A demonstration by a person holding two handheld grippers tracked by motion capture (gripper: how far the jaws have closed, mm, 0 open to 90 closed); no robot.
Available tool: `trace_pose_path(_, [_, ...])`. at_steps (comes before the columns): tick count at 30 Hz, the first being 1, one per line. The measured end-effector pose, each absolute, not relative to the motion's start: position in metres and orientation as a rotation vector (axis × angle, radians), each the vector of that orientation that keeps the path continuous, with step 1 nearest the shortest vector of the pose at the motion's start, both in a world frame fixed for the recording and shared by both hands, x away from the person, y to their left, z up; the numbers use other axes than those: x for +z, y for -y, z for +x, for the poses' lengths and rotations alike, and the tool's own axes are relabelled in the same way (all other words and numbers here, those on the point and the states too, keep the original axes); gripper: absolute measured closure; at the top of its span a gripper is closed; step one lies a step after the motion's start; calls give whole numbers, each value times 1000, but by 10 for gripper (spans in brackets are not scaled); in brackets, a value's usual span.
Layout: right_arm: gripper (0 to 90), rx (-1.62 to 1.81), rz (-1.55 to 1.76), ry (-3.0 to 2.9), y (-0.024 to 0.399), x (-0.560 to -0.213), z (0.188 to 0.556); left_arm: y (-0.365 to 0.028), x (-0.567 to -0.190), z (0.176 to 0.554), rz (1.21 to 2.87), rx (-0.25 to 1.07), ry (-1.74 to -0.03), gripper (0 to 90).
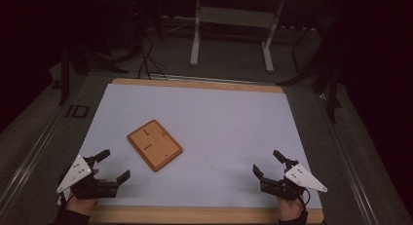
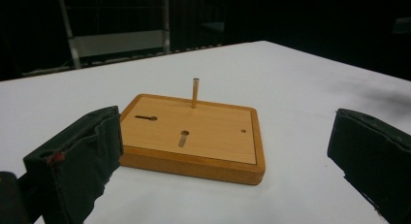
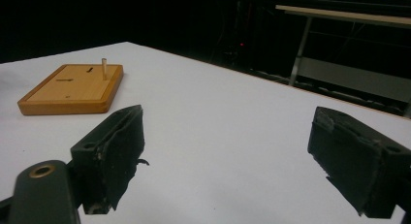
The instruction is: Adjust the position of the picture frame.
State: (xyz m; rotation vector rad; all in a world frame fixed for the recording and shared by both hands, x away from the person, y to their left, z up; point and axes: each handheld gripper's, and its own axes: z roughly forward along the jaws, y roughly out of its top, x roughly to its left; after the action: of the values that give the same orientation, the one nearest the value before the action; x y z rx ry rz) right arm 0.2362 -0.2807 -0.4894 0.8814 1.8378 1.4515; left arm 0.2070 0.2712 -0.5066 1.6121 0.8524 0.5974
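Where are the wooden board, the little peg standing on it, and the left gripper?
wooden board [image 2: 213, 136], left gripper view, on its top face.
peg [image 2: 195, 92], left gripper view, mid-shaft.
left gripper [image 1: 113, 165], high view, midway between its fingertips.

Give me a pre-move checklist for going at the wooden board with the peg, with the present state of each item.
1. Left gripper open and empty: ok, jaws stand wide apart with nothing between them.
2. Right gripper open and empty: ok, same.
3. Wooden board flat on the white table cover: ok.
4. Peg upright in the board: ok, it stands near the far edge in the left gripper view.
5. Path from the left gripper to the board free: ok, bare cover lies between them.
6. Peg seated firmly in its hole: cannot tell.
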Motion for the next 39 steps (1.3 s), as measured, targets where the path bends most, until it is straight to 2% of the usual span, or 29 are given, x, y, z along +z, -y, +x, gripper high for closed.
trace_pose_path(7, [126, 1421, 872, -1867, 276, -491, 237, -273, -508, 208, 1621, 598, -860, 0])
trace_pose_path(12, [129, 1434, 840, -1893, 275, -490, 234, -273, -504, 207, 1598, 653, -890, 0])
trace_pose_path(19, [125, 1458, 839, -1914, 272, -490, 235, -267, -489, 204, 1540, 595, -873, 0])
trace_pose_path(27, [125, 1480, 854, -1885, 276, -489, 234, -253, -482, 213, 1596, 522, -833, 0])
trace_pose_path(39, [125, 1475, 858, -1887, 276, -489, 234, -244, -469, 242, 1668, 517, -818, 0])
